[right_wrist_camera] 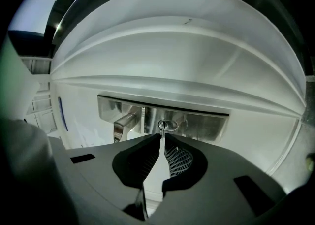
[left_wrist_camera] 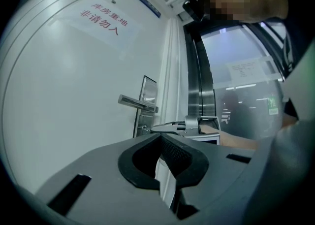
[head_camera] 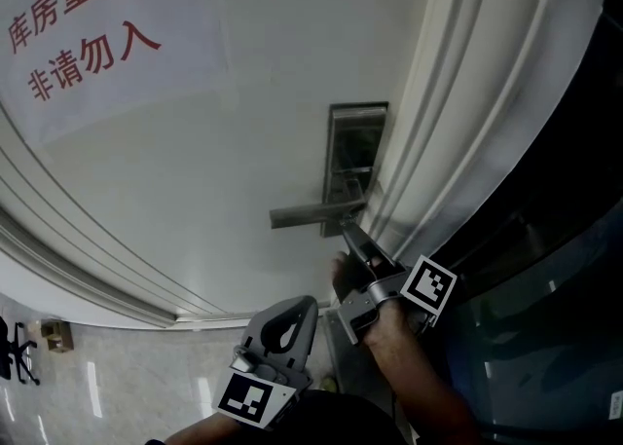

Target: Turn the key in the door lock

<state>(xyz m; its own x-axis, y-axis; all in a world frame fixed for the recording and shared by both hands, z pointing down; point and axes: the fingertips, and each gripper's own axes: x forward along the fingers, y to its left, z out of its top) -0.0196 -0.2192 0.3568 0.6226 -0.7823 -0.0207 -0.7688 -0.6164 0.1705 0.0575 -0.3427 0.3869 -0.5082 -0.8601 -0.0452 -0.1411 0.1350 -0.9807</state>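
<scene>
A steel lock plate (head_camera: 355, 146) with a lever handle (head_camera: 310, 212) sits on the white door (head_camera: 224, 170). My right gripper (head_camera: 351, 232) reaches up to the plate just below the handle. In the right gripper view its jaws (right_wrist_camera: 161, 138) are closed on the thin key (right_wrist_camera: 161, 132), which stands edge-on in the round keyhole (right_wrist_camera: 168, 126) of the lock plate (right_wrist_camera: 209, 126), right of the handle (right_wrist_camera: 123, 123). My left gripper (head_camera: 295, 315) hangs lower, away from the door, shut with nothing in it (left_wrist_camera: 161, 137). The left gripper view shows the right gripper (left_wrist_camera: 165, 127) at the lock under the handle (left_wrist_camera: 136, 103).
A paper sign (head_camera: 83, 19) with red characters is stuck on the door's upper left. White door-frame moulding (head_camera: 458, 122) runs just right of the lock, with a dark glass panel (head_camera: 550, 268) beyond. Pale floor tiles (head_camera: 107, 380) lie below left, with a small object (head_camera: 54, 336).
</scene>
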